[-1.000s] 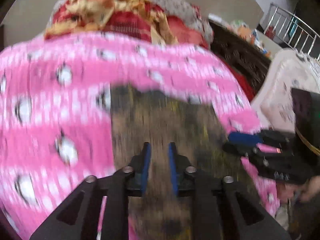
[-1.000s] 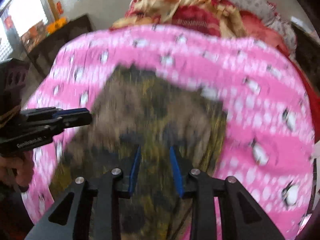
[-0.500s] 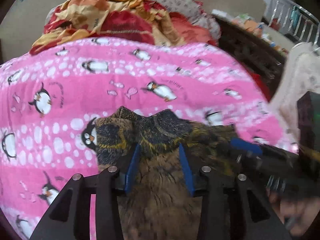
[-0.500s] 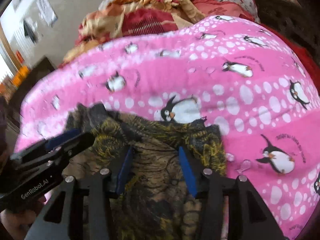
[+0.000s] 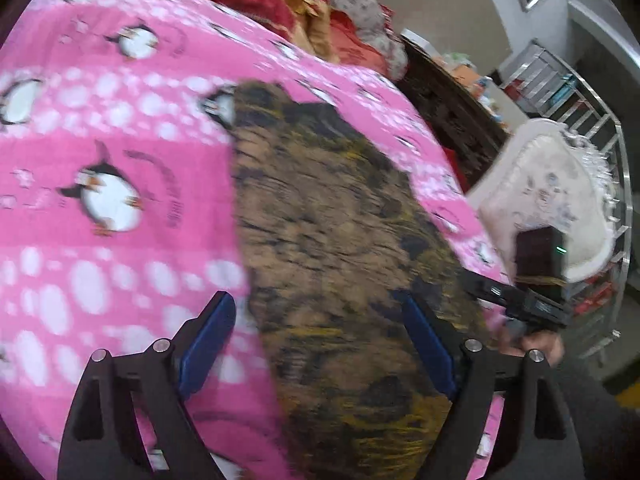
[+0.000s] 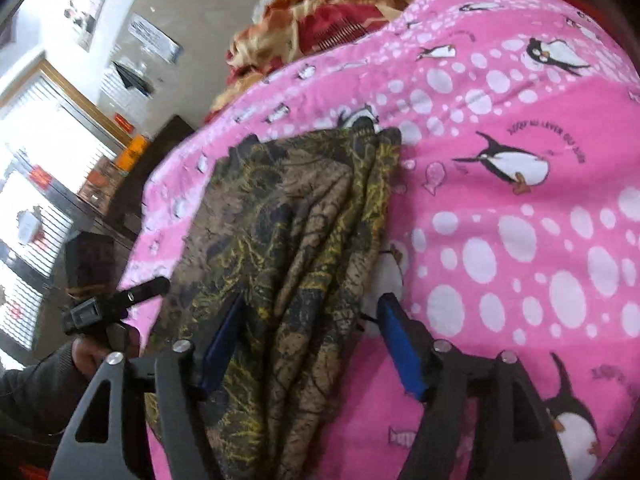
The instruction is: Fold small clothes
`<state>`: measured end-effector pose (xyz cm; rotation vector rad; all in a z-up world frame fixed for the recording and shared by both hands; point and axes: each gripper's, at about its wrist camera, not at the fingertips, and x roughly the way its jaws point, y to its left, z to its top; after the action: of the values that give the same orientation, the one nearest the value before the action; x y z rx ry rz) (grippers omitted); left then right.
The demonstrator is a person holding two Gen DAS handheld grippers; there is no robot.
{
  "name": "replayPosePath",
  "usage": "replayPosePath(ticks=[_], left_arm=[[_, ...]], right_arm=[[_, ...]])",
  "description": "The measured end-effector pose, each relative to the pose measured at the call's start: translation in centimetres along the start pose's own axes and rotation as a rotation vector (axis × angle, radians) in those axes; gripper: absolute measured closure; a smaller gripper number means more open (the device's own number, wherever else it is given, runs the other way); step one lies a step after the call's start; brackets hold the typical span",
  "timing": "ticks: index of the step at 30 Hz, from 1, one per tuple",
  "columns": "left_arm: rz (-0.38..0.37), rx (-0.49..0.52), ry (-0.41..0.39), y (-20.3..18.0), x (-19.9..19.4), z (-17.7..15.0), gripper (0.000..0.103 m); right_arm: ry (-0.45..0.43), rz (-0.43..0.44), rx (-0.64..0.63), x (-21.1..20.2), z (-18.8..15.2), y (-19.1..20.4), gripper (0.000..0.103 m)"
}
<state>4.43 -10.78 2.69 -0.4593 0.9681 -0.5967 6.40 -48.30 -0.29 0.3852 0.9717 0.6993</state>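
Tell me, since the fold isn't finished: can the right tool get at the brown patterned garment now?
Probably yes. The right tool is open, straddling the garment on the pink blanket, nothing between.

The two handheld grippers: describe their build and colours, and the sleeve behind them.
The left gripper and right gripper match: black angular frames with triangular cut-outs, silver round bolt heads, and two flat blue finger pads. No cables show. A hand grips the left one; its sleeve is dark grey knit.
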Motion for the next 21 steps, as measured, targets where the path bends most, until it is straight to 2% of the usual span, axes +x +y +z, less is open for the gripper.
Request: replayPosePath(ticks=[3, 5, 8, 10, 11, 12, 13, 15, 18, 21], left_arm=[[-0.008, 0.014, 0.031, -0.4, 0.9, 0.5, 0.036], [-0.028, 0.005, 0.014, 0.0, 1.0, 0.8, 0.036], [-0.042, -0.042, -0.019, 0.7, 0.8, 1.2, 0.040], [-0.025, -0.058, -0.027, 0.8, 0.7, 1.3, 0.064], [-0.013, -0.065, -0.031, 1.0, 0.7, 1.2, 0.072], [0.013, -0.076, -0.042, 1.2, 0.7, 1.2, 0.091], [0.026, -0.102, -0.055, 1.7, 0.5, 1.0, 0.100], [0.056, -0.115, -0.084, 1.6, 0.1, 0.7, 0.103], [0.121, -0.054, -0.122, -0.2, -0.7, 0.5, 0.103], [0.101, -0.044, -0.135, 0.0, -2.0, 0.9, 0.103]], right_arm=[[-0.008, 0.052, 0.005, 1.1, 1.1, -0.8, 0.028], [-0.014, 0.072, -0.016, 2.0, 2.2, -1.0, 0.028], [-0.017, 0.092, -0.030, 3.3, 3.8, -1.3, 0.037], [-0.011, 0.108, -0.039, 3.8, 4.1, -1.3, 0.049], [-0.019, 0.121, -0.030, 3.8, 3.9, -1.6, 0.052], [-0.029, 0.126, -0.013, 3.6, 3.7, -2.0, 0.060], [-0.040, 0.130, 0.011, 3.5, 3.6, -2.4, 0.064], [-0.041, 0.113, 0.017, 3.4, 3.7, -2.5, 0.068], [-0.014, 0.058, -0.023, 3.6, 3.9, -1.2, 0.078], [-0.004, 0.050, 0.002, 3.7, 4.2, -0.2, 0.081]])
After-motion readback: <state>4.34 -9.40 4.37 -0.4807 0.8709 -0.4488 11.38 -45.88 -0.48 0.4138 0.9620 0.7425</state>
